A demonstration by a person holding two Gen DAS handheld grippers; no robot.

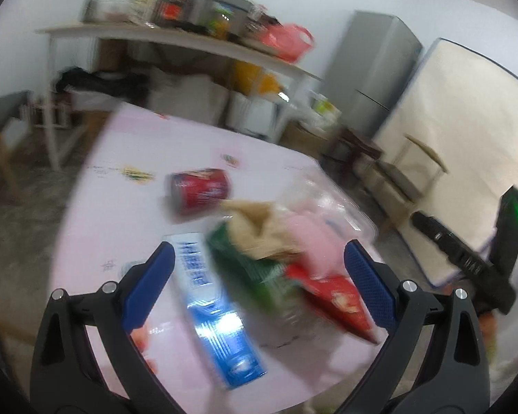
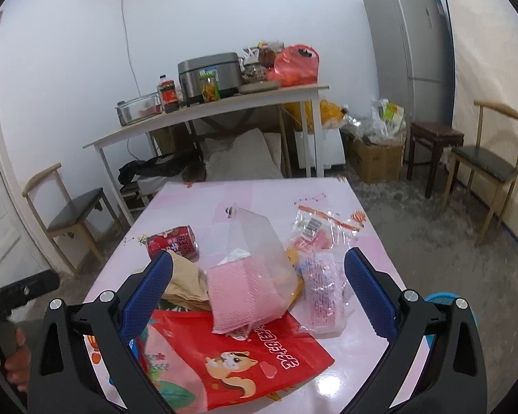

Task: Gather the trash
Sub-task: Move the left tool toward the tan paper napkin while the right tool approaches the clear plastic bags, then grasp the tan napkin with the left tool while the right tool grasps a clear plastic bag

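Trash sat in a loose heap on my pink bench (image 2: pixel 373 241). Red can (image 2: pixel 173 242) lay on its side at the far-left edge of the heap. Red bag (image 2: pixel 245 355) lay nearest me, pink pad (image 2: pixel 245 296) overlapping its far edge, brown paper (image 2: pixel 186 284) to the pad's left. Clear wrappers (image 2: pixel 323 276) lay on the right side of the heap. Blue carton (image 1: pixel 217 314) lay flat beside a green pack (image 1: pixel 248 269), both in the left view only, which was motion-blurred.

My left claw (image 1: pixel 259 283) was spread wide above the carton and green pack, holding nothing. My right claw (image 2: pixel 258 289) was also spread, empty, over the pad and red bag. Couldn't tell whether either touched the heap.
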